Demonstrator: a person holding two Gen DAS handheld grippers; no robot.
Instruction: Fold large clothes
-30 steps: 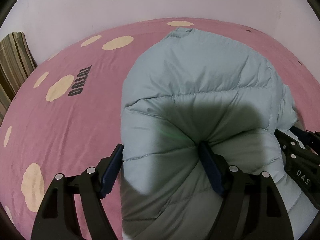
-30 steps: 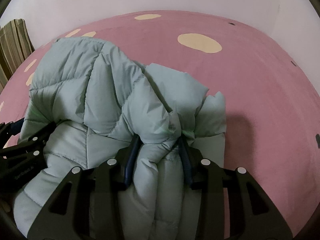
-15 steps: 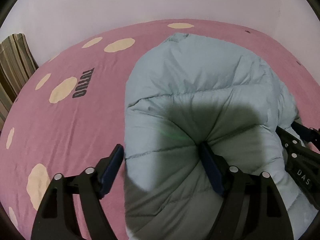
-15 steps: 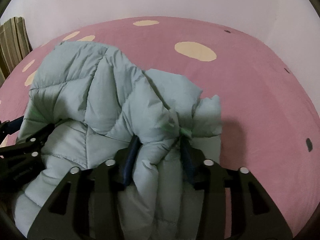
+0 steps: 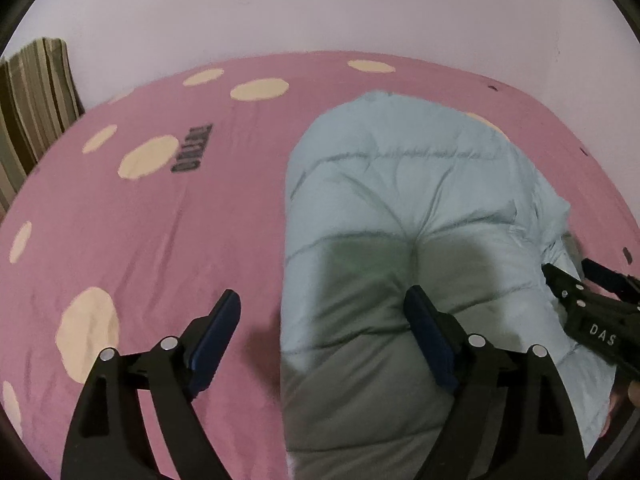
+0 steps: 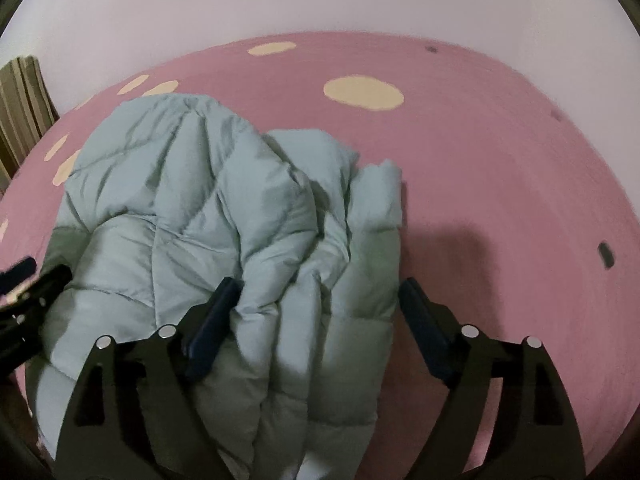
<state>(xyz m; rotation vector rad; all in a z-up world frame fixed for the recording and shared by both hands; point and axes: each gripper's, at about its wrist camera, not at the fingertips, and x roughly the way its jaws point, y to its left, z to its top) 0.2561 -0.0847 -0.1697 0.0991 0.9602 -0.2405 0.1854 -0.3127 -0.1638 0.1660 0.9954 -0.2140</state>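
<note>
A pale blue-grey puffer jacket (image 5: 408, 216) lies bunched and folded over on a pink bed cover (image 5: 152, 240). It also shows in the right wrist view (image 6: 208, 216). My left gripper (image 5: 322, 322) is open, its jaws wide, with the jacket's left edge between them and its right finger pressed into the padding. My right gripper (image 6: 316, 312) is open over the jacket's right folds, its jaws wide and not pinching the fabric. The right gripper also shows at the right edge of the left wrist view (image 5: 592, 320).
The pink cover has cream spots (image 6: 362, 92) and dark lettering (image 5: 192, 152). A striped brown cushion (image 5: 32, 92) leans at the far left by the white wall (image 5: 320, 4). Bare cover lies to the jacket's left and right.
Both grippers have opened: the right one let go of the pinched fold and the left one widened off the jacket's edge. The jacket has settled lower on the bed. Both views pulled back slightly.
</note>
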